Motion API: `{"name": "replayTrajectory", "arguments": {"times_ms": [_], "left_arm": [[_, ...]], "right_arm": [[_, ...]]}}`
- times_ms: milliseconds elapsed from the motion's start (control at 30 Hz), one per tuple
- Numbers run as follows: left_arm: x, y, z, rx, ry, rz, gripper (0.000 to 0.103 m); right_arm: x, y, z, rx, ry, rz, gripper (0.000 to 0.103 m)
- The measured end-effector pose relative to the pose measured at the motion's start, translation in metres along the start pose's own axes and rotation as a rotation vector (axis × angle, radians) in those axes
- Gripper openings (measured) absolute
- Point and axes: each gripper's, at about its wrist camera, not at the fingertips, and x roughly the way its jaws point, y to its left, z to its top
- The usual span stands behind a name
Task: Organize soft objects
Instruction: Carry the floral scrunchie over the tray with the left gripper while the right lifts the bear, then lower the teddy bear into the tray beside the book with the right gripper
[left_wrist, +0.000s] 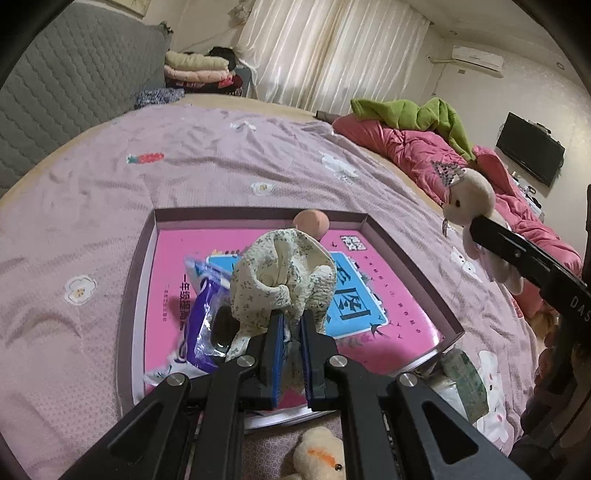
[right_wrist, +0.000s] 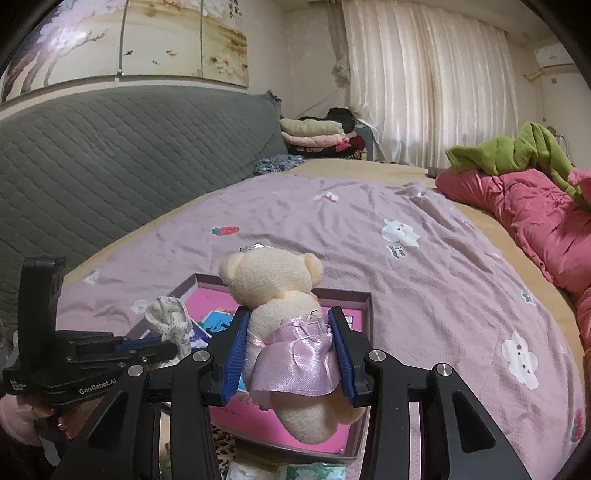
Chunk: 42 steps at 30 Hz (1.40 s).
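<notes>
My left gripper (left_wrist: 291, 319) is shut on a cream floral cloth (left_wrist: 280, 280) and holds it above a shallow pink box (left_wrist: 413, 258) on the bed. In the box lie a purple plastic packet (left_wrist: 205, 314) and a peach ball (left_wrist: 312, 222). My right gripper (right_wrist: 290, 319) is shut on a cream teddy bear in a lilac satin skirt (right_wrist: 280, 332), held over the box (right_wrist: 364, 306). The bear (left_wrist: 471, 206) also shows at the right of the left wrist view, and the cloth (right_wrist: 168, 319) at the left of the right wrist view.
A lilac bedsheet (left_wrist: 184, 166) covers the bed. A pink quilt (left_wrist: 424, 151) with a green garment (left_wrist: 417, 112) lies at the far right. A grey quilted headboard (right_wrist: 110, 166) stands left. A yellow plush (left_wrist: 321, 456) and tissue packs (left_wrist: 463, 380) lie near the box's front edge.
</notes>
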Motion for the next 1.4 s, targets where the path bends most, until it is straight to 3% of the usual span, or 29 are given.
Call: {"name": "replayTrajectory", "arguments": {"times_ms": [533, 1400], "left_arm": [[0.019, 0.018, -0.005, -0.08, 0.099, 0.011, 0.009], [0.022, 0.017, -0.004, -0.08, 0.125, 0.004, 0.009]], "right_arm": [[0.018, -0.009, -0.007, 0.034, 0.062, -0.037, 0.044], [0.063, -0.005, -0.037, 0.02, 0.25, -0.057, 0.045]]}}
